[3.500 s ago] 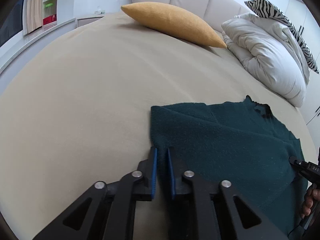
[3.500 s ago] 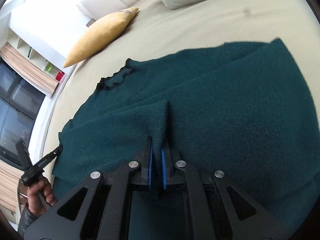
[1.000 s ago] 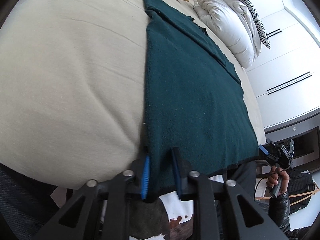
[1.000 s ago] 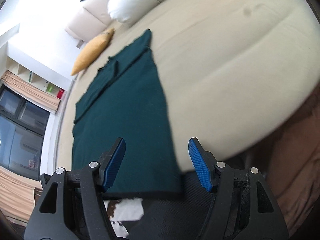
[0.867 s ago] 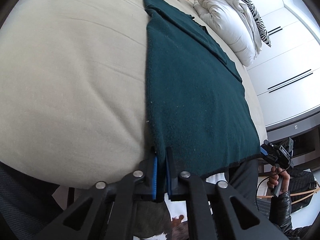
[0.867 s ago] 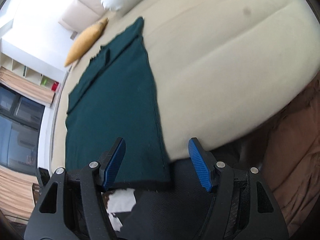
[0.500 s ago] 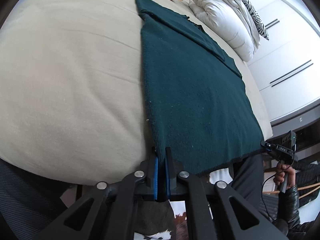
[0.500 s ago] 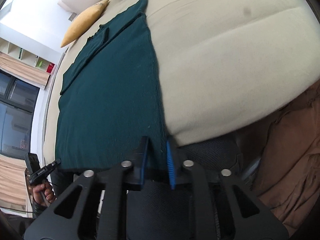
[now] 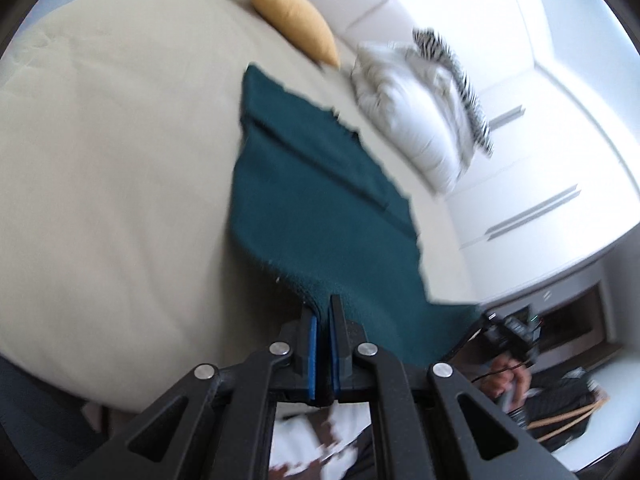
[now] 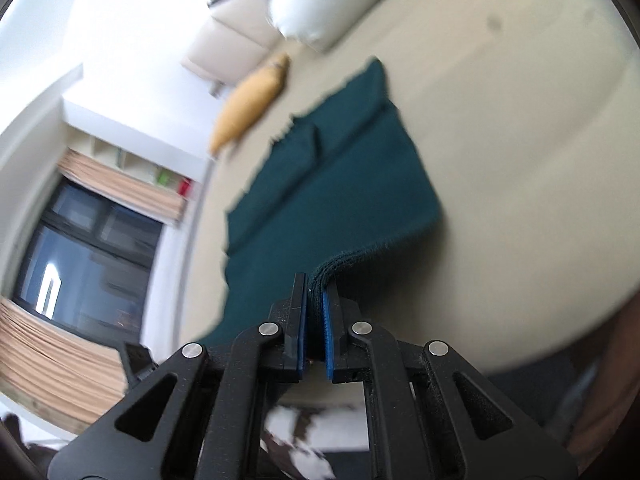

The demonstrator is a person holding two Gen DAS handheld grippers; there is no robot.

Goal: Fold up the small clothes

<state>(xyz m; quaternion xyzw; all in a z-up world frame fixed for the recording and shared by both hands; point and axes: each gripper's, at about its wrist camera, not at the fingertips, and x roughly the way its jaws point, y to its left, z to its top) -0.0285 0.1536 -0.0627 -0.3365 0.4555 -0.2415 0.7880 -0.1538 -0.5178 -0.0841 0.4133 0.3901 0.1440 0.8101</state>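
A dark teal knitted garment (image 9: pixel 320 184) lies lengthwise on the beige bed (image 9: pixel 112 160), its sleeves folded in near the far end. My left gripper (image 9: pixel 323 316) is shut on the garment's near left hem corner and holds it lifted off the bed. My right gripper (image 10: pixel 315 292) is shut on the near right hem corner of the garment (image 10: pixel 340 184), also lifted. The hem between the two hangs in the air. The right gripper shows in the left wrist view (image 9: pixel 508 332) at the hem's other corner.
A mustard cushion (image 9: pixel 296 24) and a white duvet with a zebra-striped pillow (image 9: pixel 424 108) lie at the head of the bed. White wardrobes (image 9: pixel 540 208) stand on the right, a dark window with wooden blinds (image 10: pixel 80 256) on the left. The bed's near edge is just below the grippers.
Both grippers closed on the hem corners at the bed's near edge, the left first, then the right. They have since raised the hem off the bed.
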